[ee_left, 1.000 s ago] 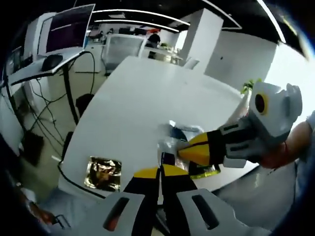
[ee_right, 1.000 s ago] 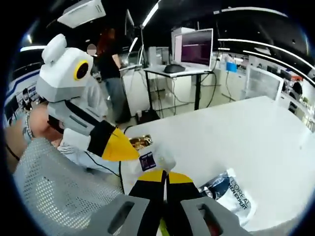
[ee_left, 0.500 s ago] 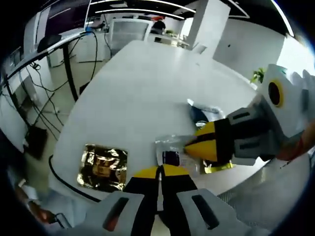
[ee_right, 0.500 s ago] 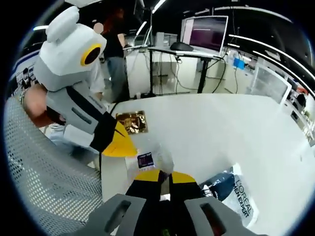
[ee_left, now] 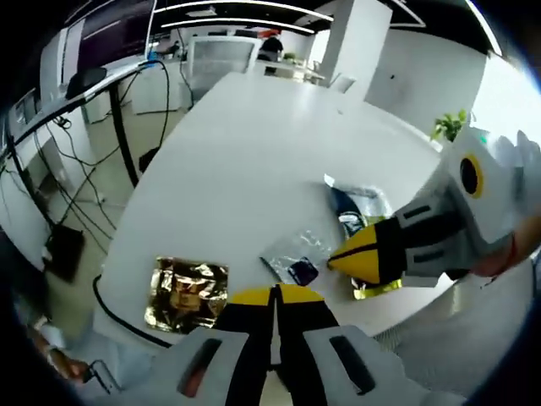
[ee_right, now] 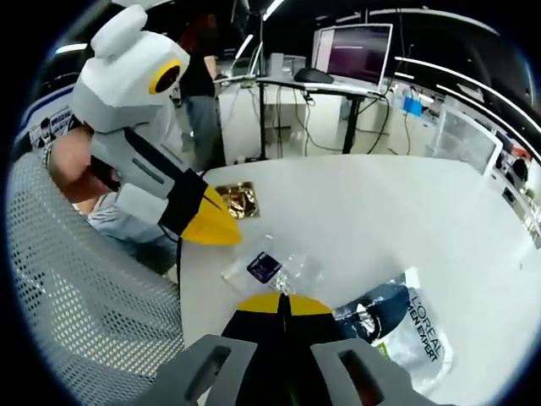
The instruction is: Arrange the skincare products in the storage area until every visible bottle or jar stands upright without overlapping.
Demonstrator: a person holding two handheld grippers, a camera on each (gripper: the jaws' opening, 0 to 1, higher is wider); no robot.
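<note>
A clear sachet with a dark purple label lies flat on the white table, also seen as the clear sachet. My left gripper is shut and empty just short of it. The right gripper's yellow fingertips come in from the right, closed, beside the sachet. My right gripper is shut with nothing in it, its tips at the sachet's near edge. The left gripper's yellow fingertips point at the sachet from the left.
A crinkled gold foil sachet lies near the table's edge. A blue and white L'Oreal sachet lies close by, a yellow-green packet next to it. A grey mesh chair stands beside the table.
The clear sachet was held up between the two grippers; now it lies flat on the table, let go. Both grippers have drawn slightly back from it.
</note>
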